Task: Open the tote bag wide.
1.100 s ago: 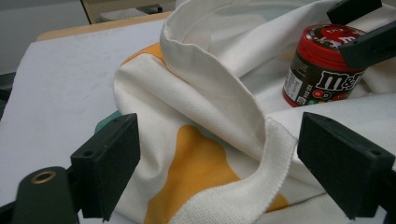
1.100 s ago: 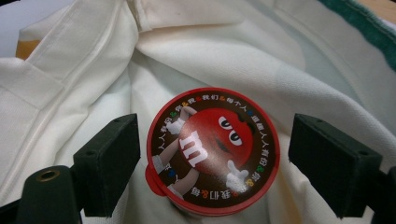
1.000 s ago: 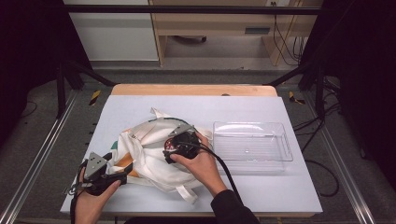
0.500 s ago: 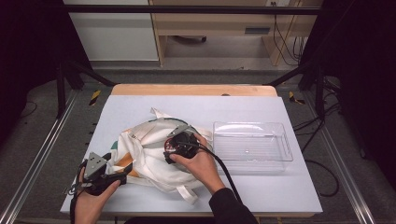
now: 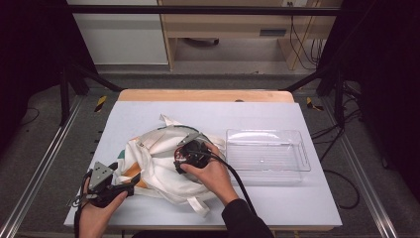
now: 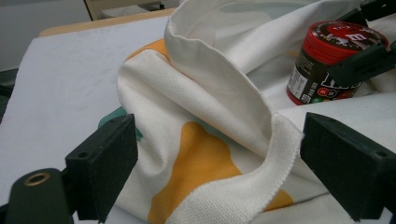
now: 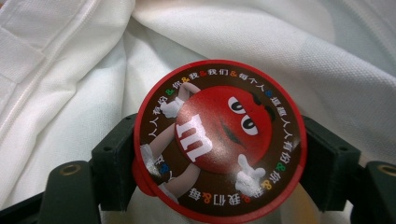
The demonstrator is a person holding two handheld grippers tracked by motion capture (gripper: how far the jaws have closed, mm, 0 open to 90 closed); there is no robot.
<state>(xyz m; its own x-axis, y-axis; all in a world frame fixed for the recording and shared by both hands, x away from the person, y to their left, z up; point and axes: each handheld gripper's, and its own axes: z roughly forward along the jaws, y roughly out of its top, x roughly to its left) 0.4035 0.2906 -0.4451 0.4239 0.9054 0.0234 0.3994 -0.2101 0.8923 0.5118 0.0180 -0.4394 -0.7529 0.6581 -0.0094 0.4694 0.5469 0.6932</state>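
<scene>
Hardly changed from a second ago: white tote bag (image 5: 158,158) lying mid-table beside clear tray (image 5: 267,148). Left gripper (image 6: 219,158) still spread around the bag's hem. Right gripper (image 7: 219,163) still pinching red-lidded candy jar (image 7: 219,140) over the bag.

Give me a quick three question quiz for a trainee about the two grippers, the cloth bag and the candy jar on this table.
1. True or false: the right gripper has its fingers closed on the red-lidded candy jar.
2. What lies between the open fingers of the left gripper?
A. the clear plastic tray
B. the hem of the white cloth bag
C. the jar lid
3. Fill in the gap: on the table, the clear plastic tray sits to the ____ of the white cloth bag in the high view.

Key
1. True: one finger presses each side of the jar, just under its lid.
2. B
3. right
</scene>
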